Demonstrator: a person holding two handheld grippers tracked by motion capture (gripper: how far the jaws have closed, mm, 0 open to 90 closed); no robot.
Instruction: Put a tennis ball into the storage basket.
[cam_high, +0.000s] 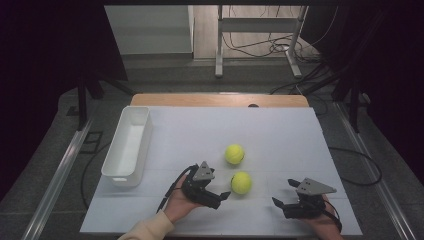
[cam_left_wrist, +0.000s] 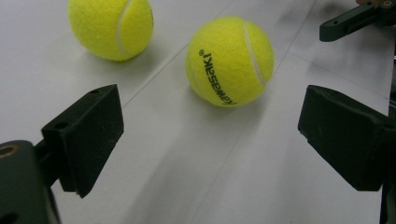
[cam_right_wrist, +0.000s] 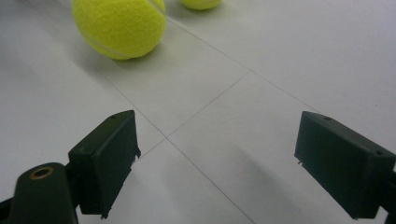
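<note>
Two yellow tennis balls lie on the white table: a far ball and a near ball. A hand holds my left gripper just left of the near ball, open and aimed at it. Along its own jaws, my left gripper has the near ball ahead, not touched, and the far ball beyond on the left. My right gripper rests open at the front right, pointing left. In the right gripper view the gripper holds nothing, with the near ball ahead and the far ball behind it.
A white rectangular bin stands empty along the table's left side. A black jaw of the right gripper shows at the top right of the left gripper view. Floor cables and a metal stand lie beyond the table's far edge.
</note>
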